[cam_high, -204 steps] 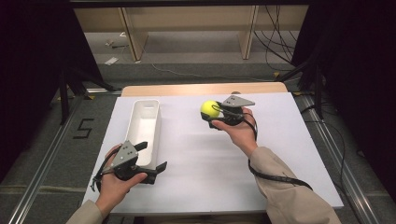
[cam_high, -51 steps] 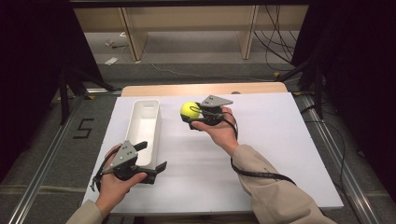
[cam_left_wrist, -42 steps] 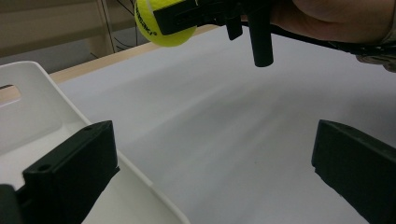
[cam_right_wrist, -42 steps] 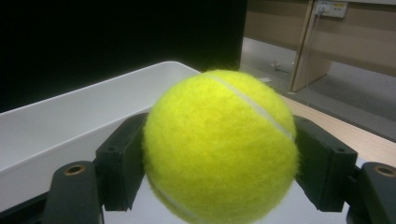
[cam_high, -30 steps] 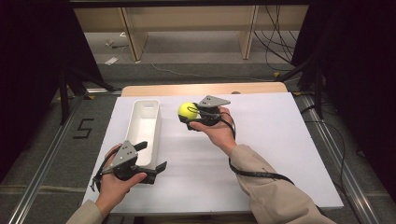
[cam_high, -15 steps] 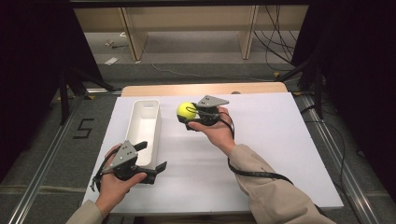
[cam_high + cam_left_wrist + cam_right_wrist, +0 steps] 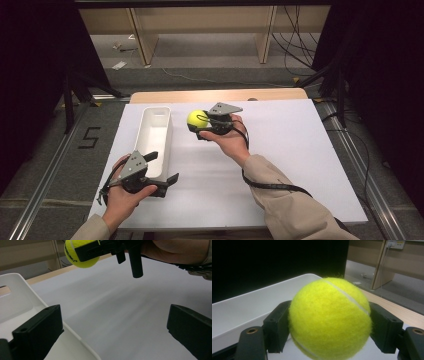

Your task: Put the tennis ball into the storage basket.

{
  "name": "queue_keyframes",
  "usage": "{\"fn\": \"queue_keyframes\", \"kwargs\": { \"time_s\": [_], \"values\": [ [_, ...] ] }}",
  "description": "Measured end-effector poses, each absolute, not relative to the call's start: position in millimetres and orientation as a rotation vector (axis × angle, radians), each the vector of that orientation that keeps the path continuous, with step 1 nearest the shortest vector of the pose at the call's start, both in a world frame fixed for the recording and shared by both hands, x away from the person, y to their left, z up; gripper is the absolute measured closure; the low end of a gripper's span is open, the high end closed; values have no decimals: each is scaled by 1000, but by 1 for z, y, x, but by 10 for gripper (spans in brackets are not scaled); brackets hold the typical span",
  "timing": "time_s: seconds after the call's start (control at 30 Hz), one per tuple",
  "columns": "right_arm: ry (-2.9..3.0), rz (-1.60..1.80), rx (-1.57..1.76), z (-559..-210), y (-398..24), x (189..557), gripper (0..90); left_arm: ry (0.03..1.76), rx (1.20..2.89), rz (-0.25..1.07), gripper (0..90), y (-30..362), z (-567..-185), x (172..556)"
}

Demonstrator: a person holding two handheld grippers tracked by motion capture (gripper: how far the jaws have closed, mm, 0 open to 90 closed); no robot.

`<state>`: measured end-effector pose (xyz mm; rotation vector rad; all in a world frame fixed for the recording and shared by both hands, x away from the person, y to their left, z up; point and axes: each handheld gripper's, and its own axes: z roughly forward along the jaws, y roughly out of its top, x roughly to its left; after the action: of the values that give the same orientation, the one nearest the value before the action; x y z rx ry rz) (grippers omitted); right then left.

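A yellow tennis ball (image 7: 197,118) is held above the white table, a little right of the long white bin (image 7: 154,134). My right gripper (image 7: 199,126) is shut on the ball, which sits squeezed between both black jaws in the right gripper view (image 7: 329,318). The bin's rim (image 7: 249,302) lies just beyond the ball there. My left gripper (image 7: 165,172) rests near the table's front left, by the bin's near end, with its jaws wide apart and nothing between them (image 7: 113,332). The left gripper view catches the ball (image 7: 78,253) and the right gripper high up, and the bin's corner (image 7: 22,297) at left.
The white tabletop (image 7: 290,150) stretches to the right of the bin. A wooden strip (image 7: 215,95) borders its far edge. Metal rails and cables run along the floor on both sides, and wooden shelving stands beyond the table.
My right gripper has carried the ball leftward, closer to the bin. The left gripper has stayed in place.
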<state>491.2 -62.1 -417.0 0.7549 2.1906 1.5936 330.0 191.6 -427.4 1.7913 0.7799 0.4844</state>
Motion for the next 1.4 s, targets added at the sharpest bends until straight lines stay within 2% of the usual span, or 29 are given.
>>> {"fn": "queue_keyframes", "kwargs": {
  "time_s": [1.4],
  "values": [
    [2223, 1604, 724, -418, -42, 491, 273, 777, 1794, 484, 0, 191, -428, 330]
  ]
}}
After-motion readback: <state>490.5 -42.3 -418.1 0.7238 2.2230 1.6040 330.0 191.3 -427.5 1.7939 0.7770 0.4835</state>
